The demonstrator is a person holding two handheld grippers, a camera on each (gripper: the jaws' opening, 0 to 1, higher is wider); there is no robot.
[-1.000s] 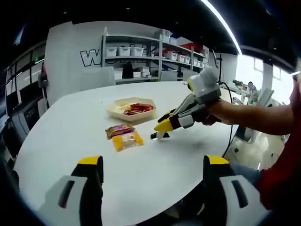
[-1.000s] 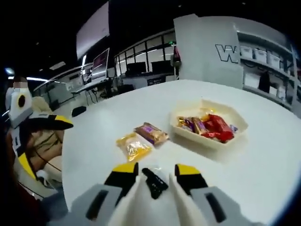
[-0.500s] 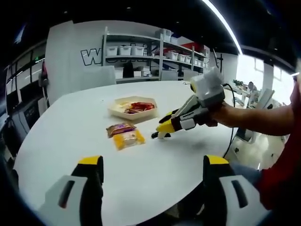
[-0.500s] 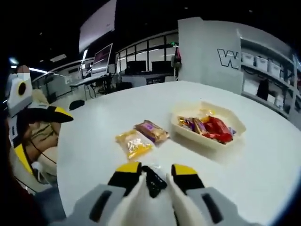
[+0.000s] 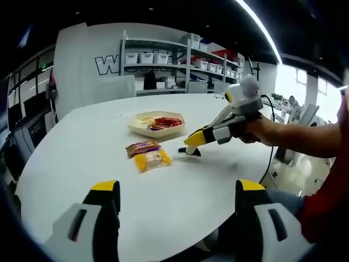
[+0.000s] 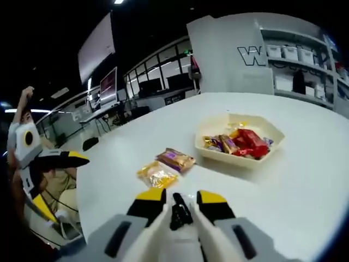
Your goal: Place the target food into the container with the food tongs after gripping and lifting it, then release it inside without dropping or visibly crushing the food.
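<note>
right gripper (image 6: 180, 201) clamped on food tongs (image 6: 180, 210) | left gripper (image 5: 173, 192) jaws spread, idle | yellow packet (image 6: 157, 174) and purple packet (image 6: 175, 159) on table (image 6: 305, 185) just beside container (image 6: 264, 155) | approach yellow packet low, squeeze lightly, lift level before container

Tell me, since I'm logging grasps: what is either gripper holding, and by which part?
The right gripper is shut on the black food tongs, clamping their sides; only the tips poke out. The left gripper is open, holding nothing.
</note>
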